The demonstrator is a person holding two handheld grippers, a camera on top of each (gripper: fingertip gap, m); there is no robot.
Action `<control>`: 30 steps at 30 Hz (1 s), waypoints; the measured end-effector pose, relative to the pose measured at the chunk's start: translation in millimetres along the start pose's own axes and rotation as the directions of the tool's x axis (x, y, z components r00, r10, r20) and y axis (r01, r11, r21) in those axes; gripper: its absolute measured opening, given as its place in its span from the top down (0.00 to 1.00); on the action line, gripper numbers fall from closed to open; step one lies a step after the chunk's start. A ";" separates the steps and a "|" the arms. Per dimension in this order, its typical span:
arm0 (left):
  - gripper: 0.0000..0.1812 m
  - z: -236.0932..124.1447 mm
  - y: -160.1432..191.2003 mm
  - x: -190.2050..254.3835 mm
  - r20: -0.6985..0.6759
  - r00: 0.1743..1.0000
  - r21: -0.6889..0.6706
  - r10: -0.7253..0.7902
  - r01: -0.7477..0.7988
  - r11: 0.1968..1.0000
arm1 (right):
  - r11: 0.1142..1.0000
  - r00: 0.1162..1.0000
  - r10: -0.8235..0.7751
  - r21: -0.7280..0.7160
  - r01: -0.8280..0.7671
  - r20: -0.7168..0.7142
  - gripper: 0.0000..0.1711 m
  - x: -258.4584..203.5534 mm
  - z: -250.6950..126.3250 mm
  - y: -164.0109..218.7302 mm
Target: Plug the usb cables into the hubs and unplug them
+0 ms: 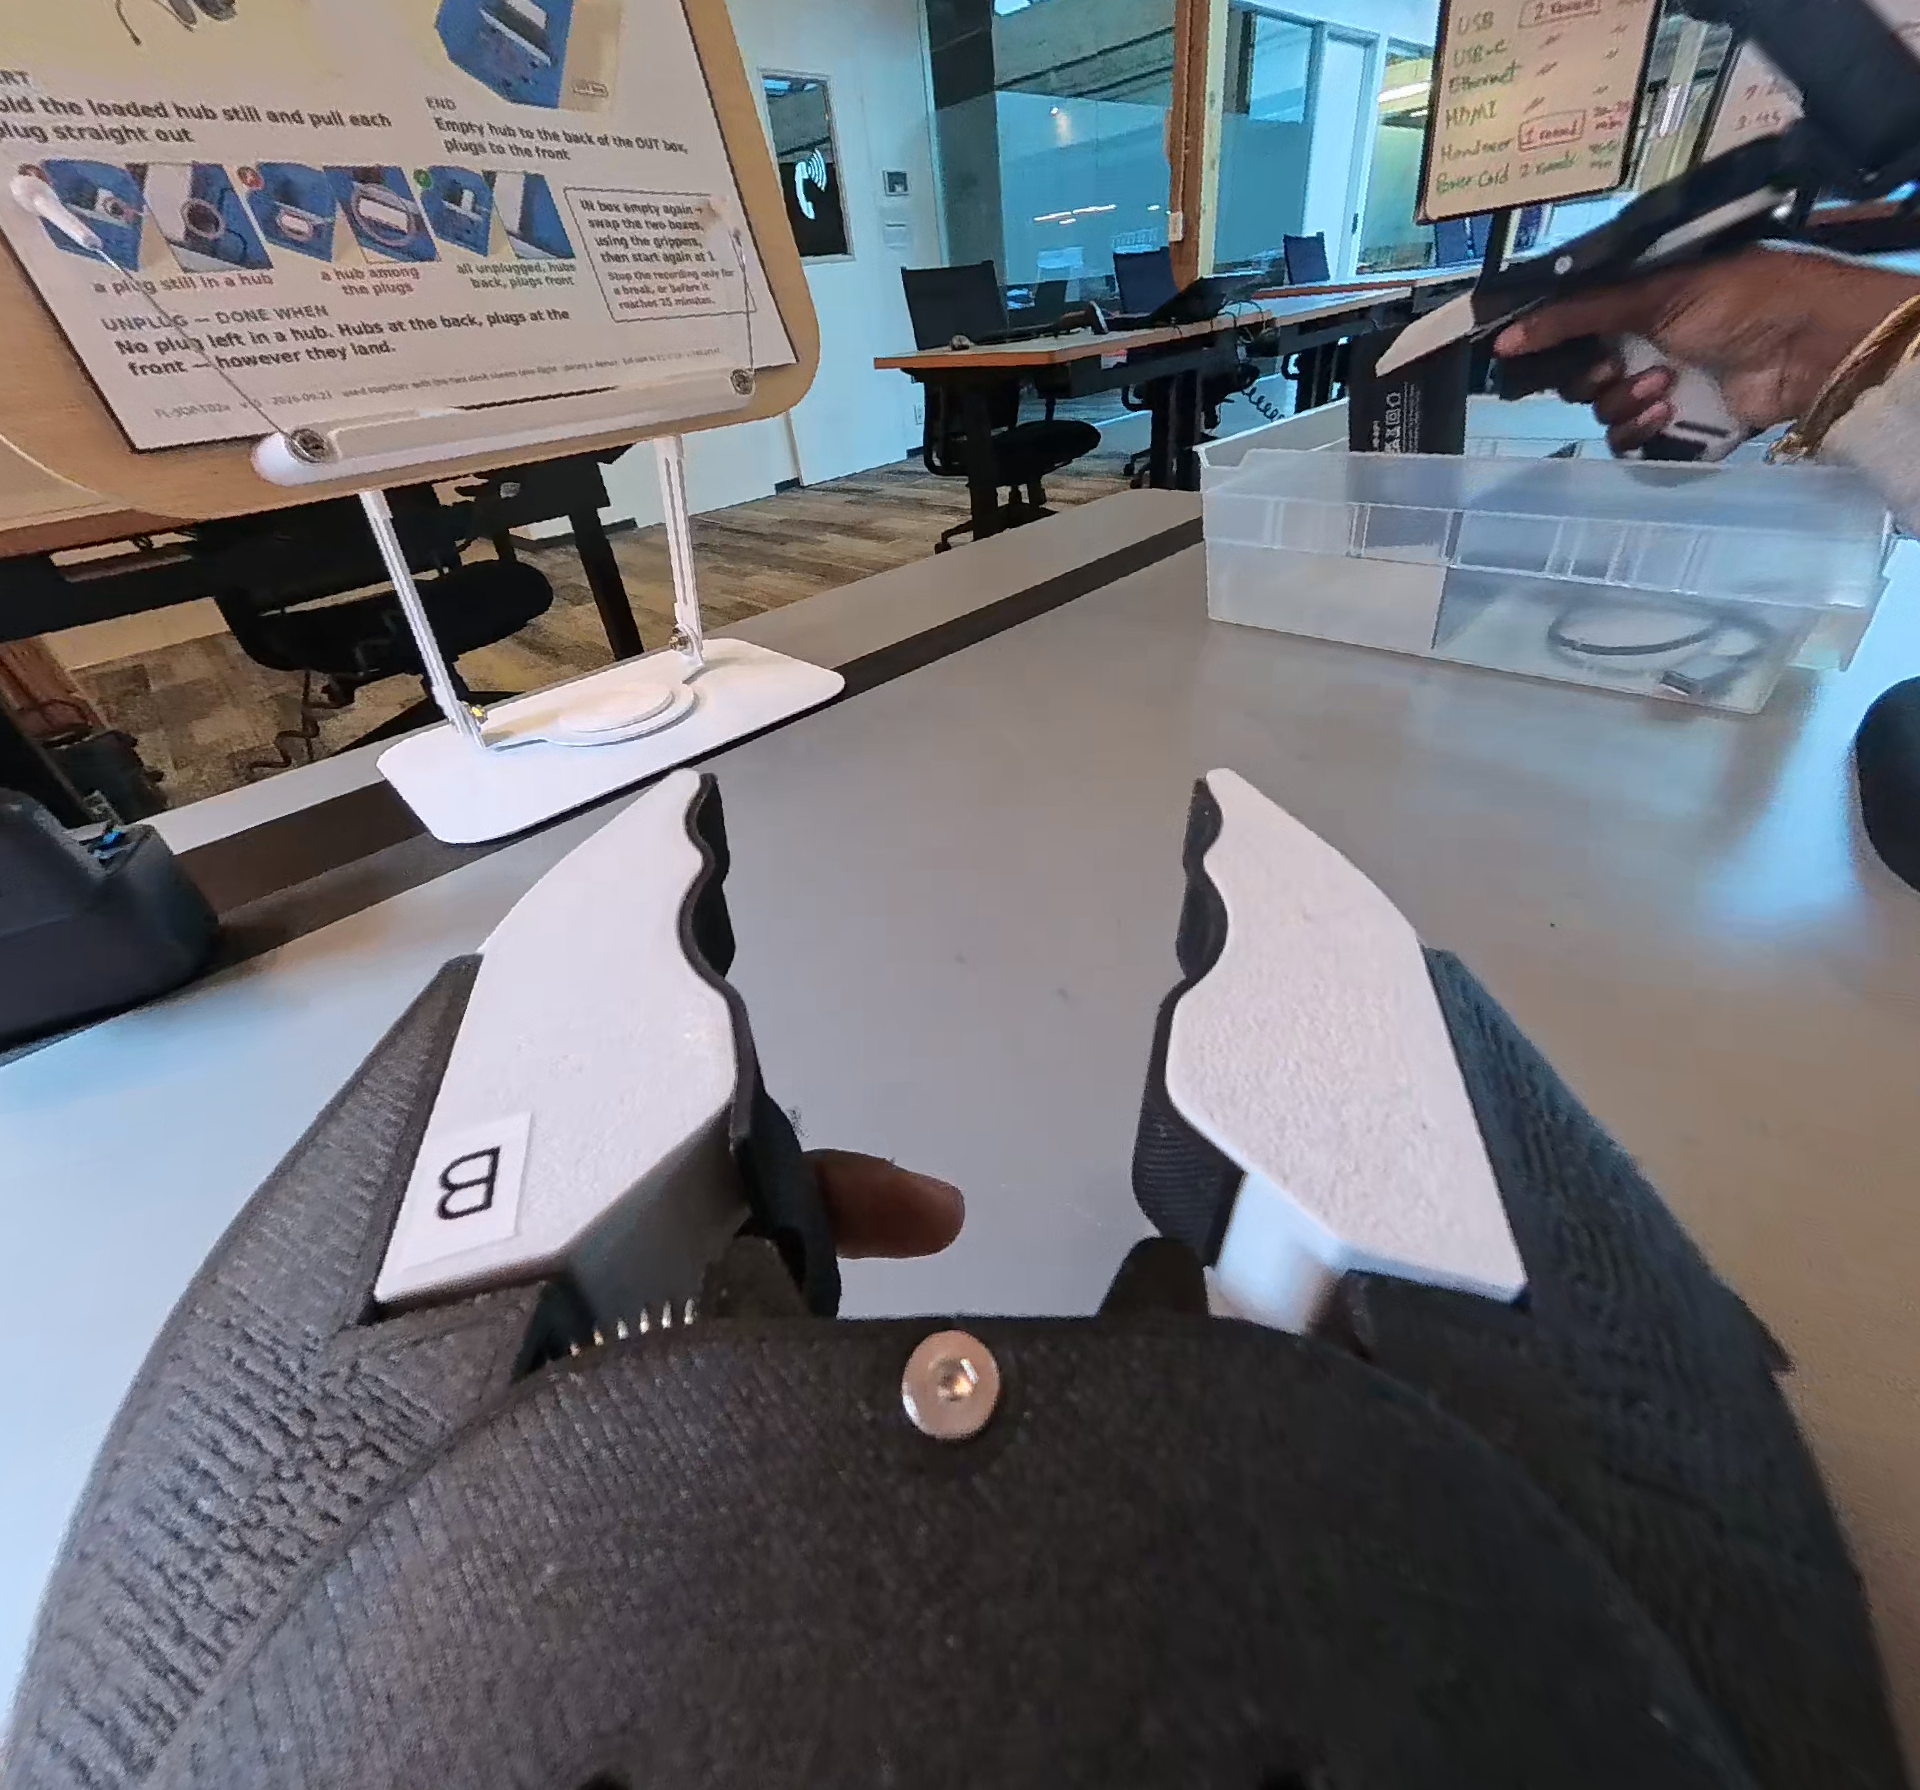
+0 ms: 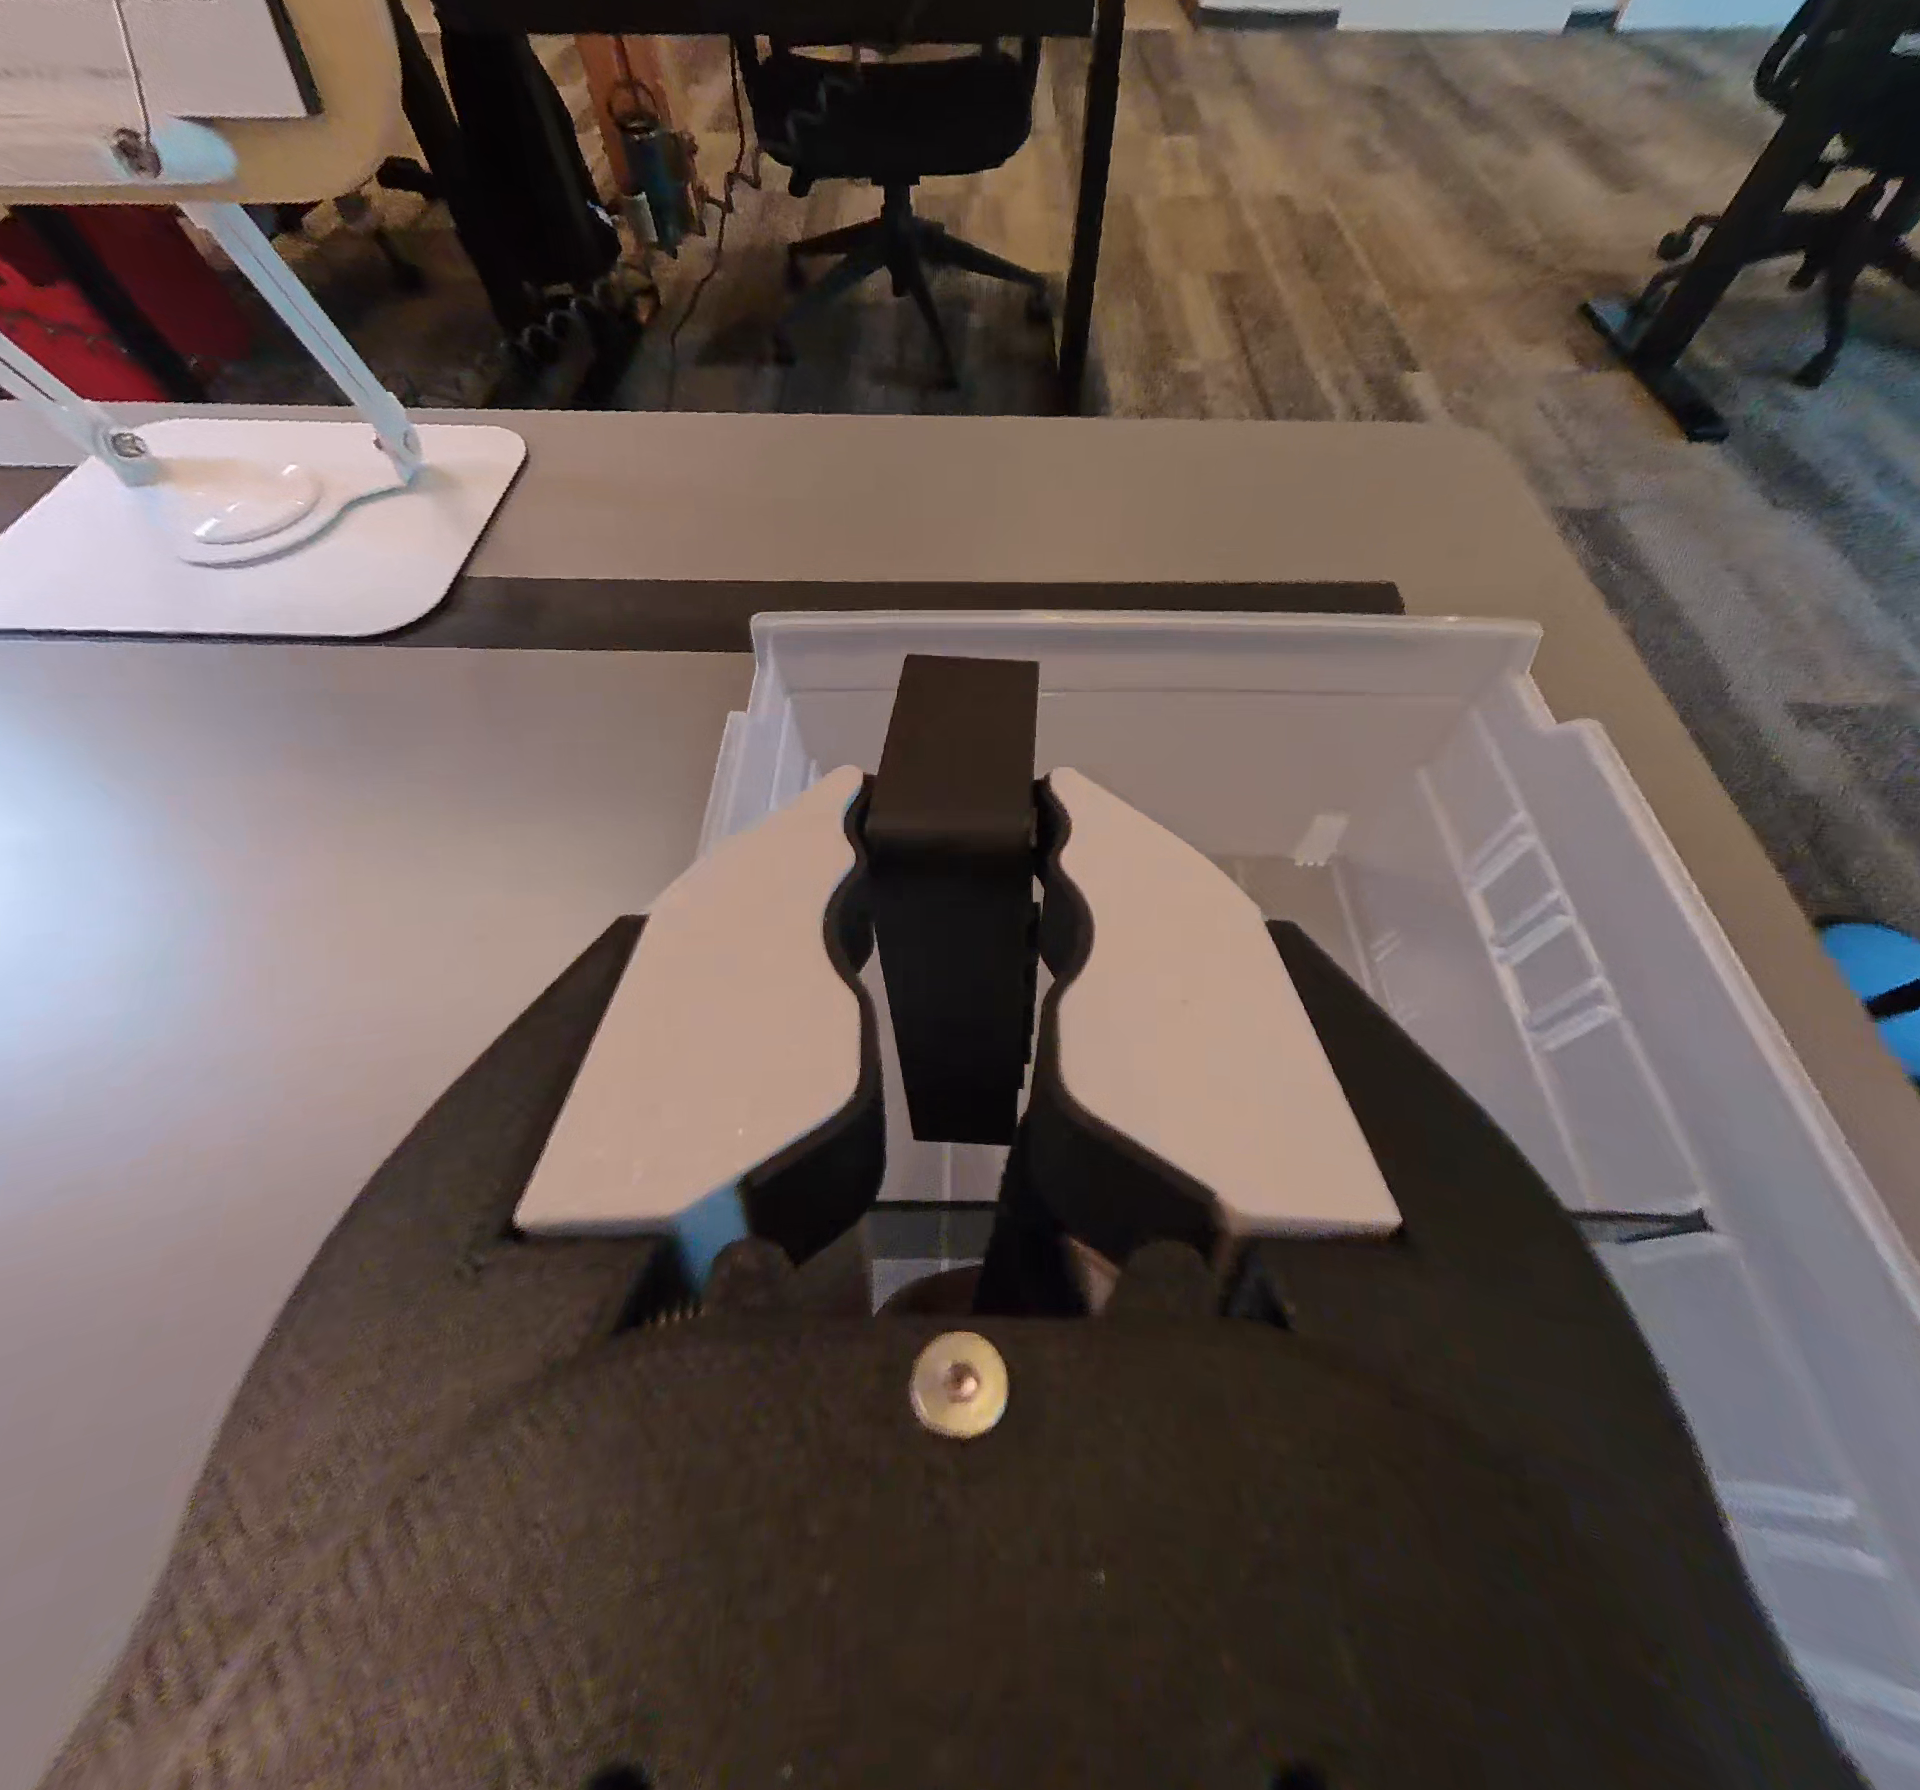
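hub [image 2: 951, 784] — a slim black block — sits clamped between the jaws of the right gripper [image 2: 951, 805], lifted over the clear bin [image 2: 1507, 867] at the table's right edge. no plug shows in it, though its port side is hard to read from here. the left gripper [image 1: 951, 805] hovers over the bare grey table [image 1: 935, 961] with jaws spread wide, grasping nothing. one coiled usb cable [image 1: 1652, 644] lies in the bin's near compartment, so by my judgement the plugging or sorting is not finished — which phase this is i cannot tell. farther off, the white stand [image 1: 613, 743] with its instruction sheet [image 1: 343, 130] stands left, well apart from the bin; nothing blocks the path between.
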State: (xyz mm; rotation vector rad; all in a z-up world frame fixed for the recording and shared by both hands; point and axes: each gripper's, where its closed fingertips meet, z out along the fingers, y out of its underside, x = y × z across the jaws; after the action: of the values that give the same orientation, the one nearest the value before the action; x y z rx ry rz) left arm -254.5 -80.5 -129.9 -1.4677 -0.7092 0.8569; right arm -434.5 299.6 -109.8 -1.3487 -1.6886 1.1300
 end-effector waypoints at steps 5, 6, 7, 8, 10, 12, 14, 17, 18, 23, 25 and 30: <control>0.55 -0.5 -0.6 0.8 -0.003 1.000 0.000 0.006 -0.006 1.000 | 0.995 0.995 -0.076 -0.057 0.079 0.059 0.83 -6.8 14.1 23.7; 0.55 -0.5 -0.4 1.0 -0.003 1.000 -0.002 0.011 -0.011 1.000 | 0.993 0.996 -0.066 -0.094 0.072 0.066 0.83 -6.9 16.9 31.0; 0.55 -0.4 -0.3 1.4 -0.004 1.000 -0.004 0.017 -0.017 1.000 | 0.988 0.996 -0.060 -0.137 0.069 0.072 0.83 -7.0 18.9 39.1; 0.55 -0.3 0.0 2.0 -0.006 1.000 -0.005 0.022 -0.022 1.000 | 0.986 0.996 -0.054 -0.157 0.065 0.071 0.83 -6.7 19.9 42.7; 0.55 -0.1 0.6 2.9 -0.010 1.000 -0.008 0.023 -0.024 1.000 | 0.983 0.998 -0.038 -0.180 0.047 0.055 0.82 -4.2 17.8 45.1; 0.55 0.2 1.1 4.1 -0.018 1.000 -0.009 0.020 -0.020 1.000 | 0.974 0.999 -0.024 -0.225 0.029 0.028 0.81 0.7 16.2 50.1; 0.55 0.2 1.5 5.3 -0.026 1.000 -0.011 0.012 -0.013 1.000 | 0.967 0.999 -0.013 -0.254 0.023 0.038 0.75 -0.1 15.9 53.3; 0.55 -0.2 -0.2 7.0 -0.041 0.999 -0.001 -0.001 0.001 1.000 | 0.980 1.000 0.015 -0.199 -0.010 0.027 0.69 0.5 11.3 38.0; 0.55 -0.4 -1.0 7.5 -0.047 0.999 0.004 -0.007 0.008 1.000 | 0.988 0.999 0.026 -0.151 -0.022 0.026 0.67 0.8 7.2 27.2; 0.55 -0.9 -3.4 8.3 -0.070 0.996 0.020 -0.060 0.062 0.998 | 0.933 0.980 0.106 0.325 -0.155 0.166 0.53 -11.6 -45.2 -64.6; 0.55 -1.1 -5.0 7.9 -0.073 0.995 0.037 -0.063 0.065 0.997 | 0.826 0.963 0.115 0.516 -0.228 0.242 0.38 -16.0 -78.9 -99.6; 0.55 -0.4 -2.3 13.2 -0.105 0.993 0.023 -0.057 0.059 0.998 | 0.741 0.938 -0.039 0.639 -0.205 0.345 0.17 -42.4 -135.1 -127.5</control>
State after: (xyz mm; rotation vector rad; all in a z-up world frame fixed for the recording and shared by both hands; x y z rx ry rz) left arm -246.9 -69.5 -128.9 -1.4506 -0.6568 0.7368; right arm -351.3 276.0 60.0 -0.7918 -1.2219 1.8856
